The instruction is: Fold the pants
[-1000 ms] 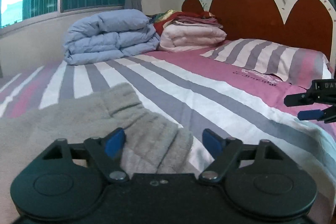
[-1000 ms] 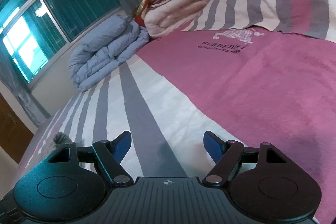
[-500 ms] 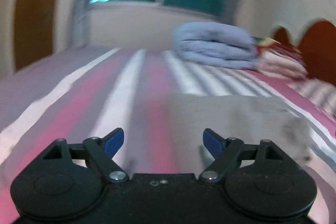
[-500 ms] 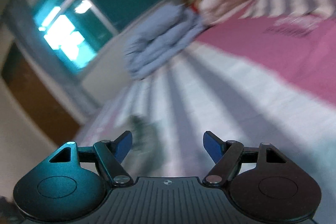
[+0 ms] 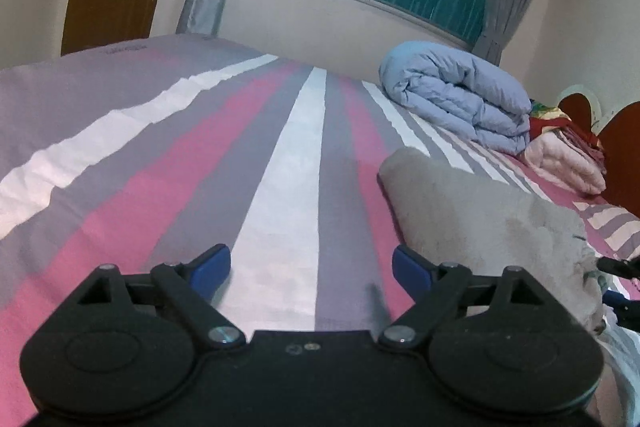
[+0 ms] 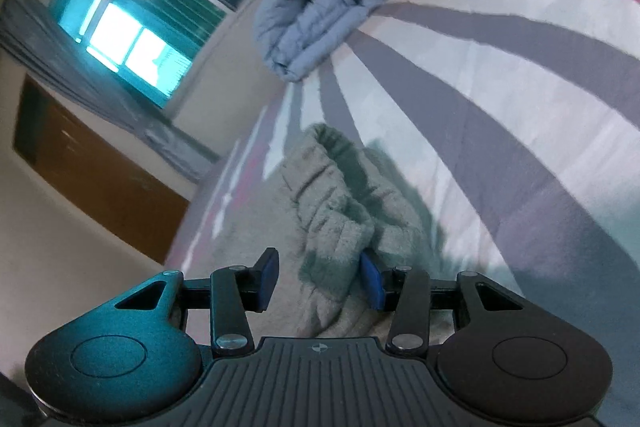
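On one striped bed [image 5: 280,155], one grey pants [image 6: 336,227] sits between the half-closed right gripper [image 6: 320,281]; left gripper [image 5: 311,265] released.

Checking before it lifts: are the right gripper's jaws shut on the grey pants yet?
Not yet. The right gripper has its jaws partly closed around a bunched fold of the pants, with gaps showing.

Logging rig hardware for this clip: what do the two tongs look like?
Both are black plastic with two round lobes, silver pivot screws and blue finger pads. The left tongs have a smooth body. The right tongs have a ribbed body with a small crosshair mark; the left lobe looks teal, perhaps from window light. No cables or sleeves show.
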